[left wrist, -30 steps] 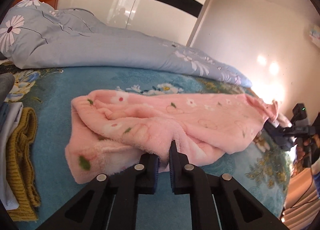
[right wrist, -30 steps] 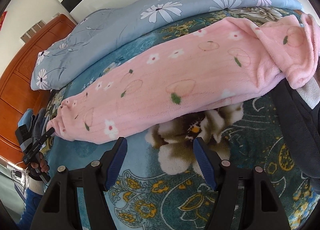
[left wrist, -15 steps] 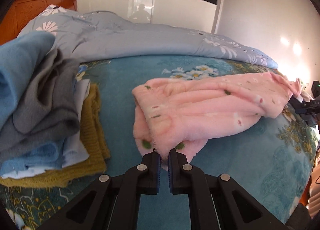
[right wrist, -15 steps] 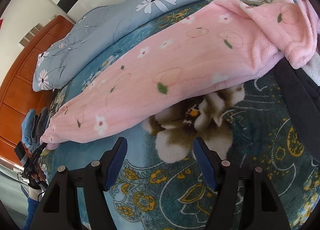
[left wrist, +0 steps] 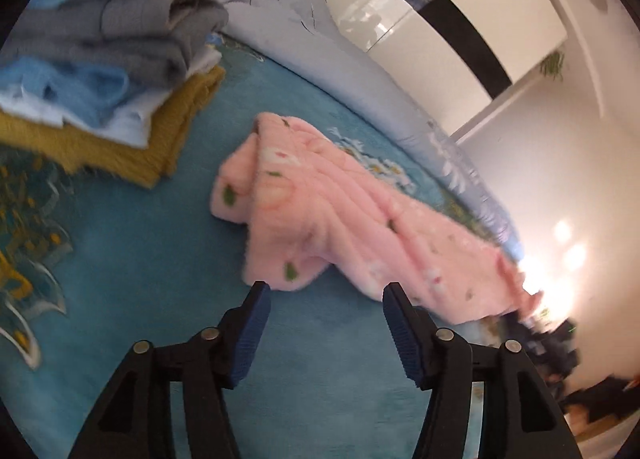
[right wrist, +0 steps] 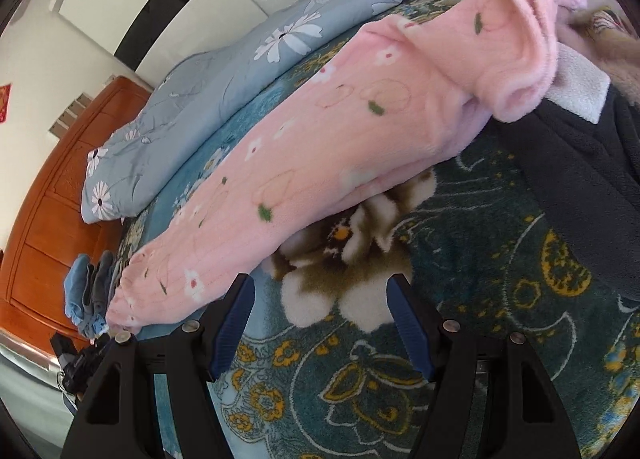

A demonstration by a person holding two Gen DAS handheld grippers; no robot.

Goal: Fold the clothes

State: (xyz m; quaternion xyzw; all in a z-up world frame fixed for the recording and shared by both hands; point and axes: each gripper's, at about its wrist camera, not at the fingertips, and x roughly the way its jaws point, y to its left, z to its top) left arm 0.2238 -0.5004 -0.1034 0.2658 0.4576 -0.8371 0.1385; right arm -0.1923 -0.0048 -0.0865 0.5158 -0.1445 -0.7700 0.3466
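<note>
Left gripper (left wrist: pixel 326 291), clamped on the pink fleece garment (left wrist: pixel 340 215) a sec ago, is opening w/ nothing between its jaws, the piece lying lengthwise on the teal bedspread (left wrist: pixel 160 259) just beyond; right gripper (right wrist: pixel 320 291) hovers wide, empty, so refolding likely follows.

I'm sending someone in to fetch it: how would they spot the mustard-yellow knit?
On the teal floral bedspread, find the stack of folded clothes beside the long pink fleece garment. The mustard-yellow knit lies at the bottom, under the white, blue and grey layers; it is the only yellow, fuzzy piece there.
</note>
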